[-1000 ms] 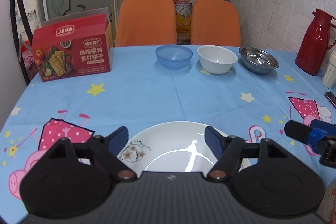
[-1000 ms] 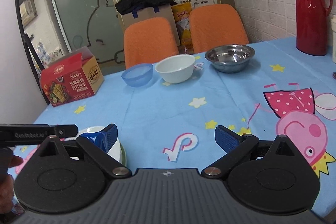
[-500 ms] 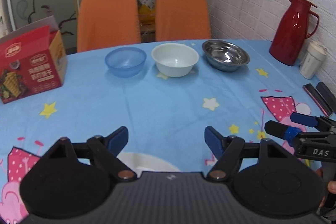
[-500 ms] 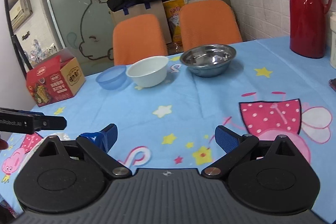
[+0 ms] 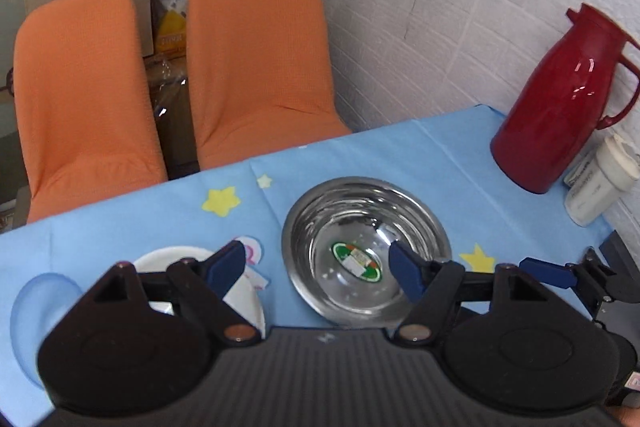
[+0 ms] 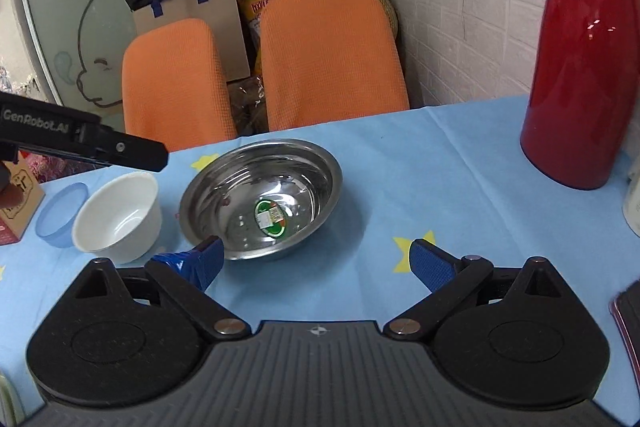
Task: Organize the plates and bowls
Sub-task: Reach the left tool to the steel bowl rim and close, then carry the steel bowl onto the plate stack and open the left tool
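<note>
Steel bowl [image 5: 366, 251] now close under both grippers, at the far right of the bowl row.

Half a second ago we saw it far off; now our left gripper [image 5: 316, 269] hovers over it, jaws spread and empty, beside the white bowl [image 6: 120, 217] and blue bowl [image 6: 60, 215]. Our right gripper [image 6: 316, 263] sits low before it, likewise open.

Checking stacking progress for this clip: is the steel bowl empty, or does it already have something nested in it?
Empty. The steel bowl sits upright with its bottom and green sticker exposed; the white bowl stands separately beside it.
</note>
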Motion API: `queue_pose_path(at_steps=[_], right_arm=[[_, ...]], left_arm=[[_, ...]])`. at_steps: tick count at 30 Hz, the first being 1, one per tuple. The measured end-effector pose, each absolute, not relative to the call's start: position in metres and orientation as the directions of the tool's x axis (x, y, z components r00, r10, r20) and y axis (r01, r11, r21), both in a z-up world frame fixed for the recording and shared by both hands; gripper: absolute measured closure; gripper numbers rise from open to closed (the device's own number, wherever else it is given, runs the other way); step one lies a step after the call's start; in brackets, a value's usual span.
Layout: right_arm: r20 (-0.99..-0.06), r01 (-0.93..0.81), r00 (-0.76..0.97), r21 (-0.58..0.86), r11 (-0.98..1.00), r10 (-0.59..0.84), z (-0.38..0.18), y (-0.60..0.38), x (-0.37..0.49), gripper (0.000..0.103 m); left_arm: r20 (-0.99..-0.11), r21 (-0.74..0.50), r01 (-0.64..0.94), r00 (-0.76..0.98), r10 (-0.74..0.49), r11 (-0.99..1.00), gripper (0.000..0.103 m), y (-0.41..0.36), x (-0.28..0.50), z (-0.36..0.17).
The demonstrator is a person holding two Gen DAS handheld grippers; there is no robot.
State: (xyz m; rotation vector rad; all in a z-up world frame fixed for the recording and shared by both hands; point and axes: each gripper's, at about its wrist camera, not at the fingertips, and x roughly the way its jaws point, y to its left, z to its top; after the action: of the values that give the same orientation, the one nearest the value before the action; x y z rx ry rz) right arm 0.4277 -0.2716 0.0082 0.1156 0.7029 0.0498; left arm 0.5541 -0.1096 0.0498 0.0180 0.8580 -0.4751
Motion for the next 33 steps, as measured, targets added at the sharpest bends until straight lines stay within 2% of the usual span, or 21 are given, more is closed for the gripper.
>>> queue_pose_path(at_steps=[4, 10, 17, 19, 23, 33], right_arm=[[-0.668, -0.015, 0.741, 0.090, 0.996, 0.072, -0.008, -0.272, 0.464, 0.016], [-0.698, -0.018, 0.708, 0.135, 0.991, 0.108, -0.027, -0.275, 0.488, 0.018], [-0.694, -0.065, 0.707, 0.125, 0.990, 0.134, -0.036, -0.265, 0.488, 0.024], [-0.691, -0.084, 0.707, 0.131, 0.988, 0.152, -0.034, -0.261, 0.486, 0.026], [-0.704, -0.142, 0.678, 0.156, 0.977, 0.211, -0.028, -0.249, 0.481, 0.025], [-0.697, -0.120, 0.692, 0.148, 0.982, 0.189, 0.000, -0.246, 0.422, 0.023]], left_arm=[[-0.766, -0.190, 0.420, 0.501, -0.401, 0.887, 0.035, -0.130, 0.591, 0.022], [-0.805, -0.161, 0.426, 0.465, -0.368, 0.890, 0.043, -0.139, 0.612, -0.001], [-0.838, -0.118, 0.464, 0.429, -0.339, 0.878, 0.065, -0.155, 0.612, -0.013], [-0.848, -0.132, 0.459, 0.407, -0.340, 0.879, 0.068, -0.156, 0.612, -0.017], [-0.850, -0.107, 0.487, 0.407, -0.334, 0.867, 0.068, -0.164, 0.601, -0.015], [-0.841, -0.117, 0.503, 0.408, -0.354, 0.856, 0.068, -0.161, 0.534, 0.013]])
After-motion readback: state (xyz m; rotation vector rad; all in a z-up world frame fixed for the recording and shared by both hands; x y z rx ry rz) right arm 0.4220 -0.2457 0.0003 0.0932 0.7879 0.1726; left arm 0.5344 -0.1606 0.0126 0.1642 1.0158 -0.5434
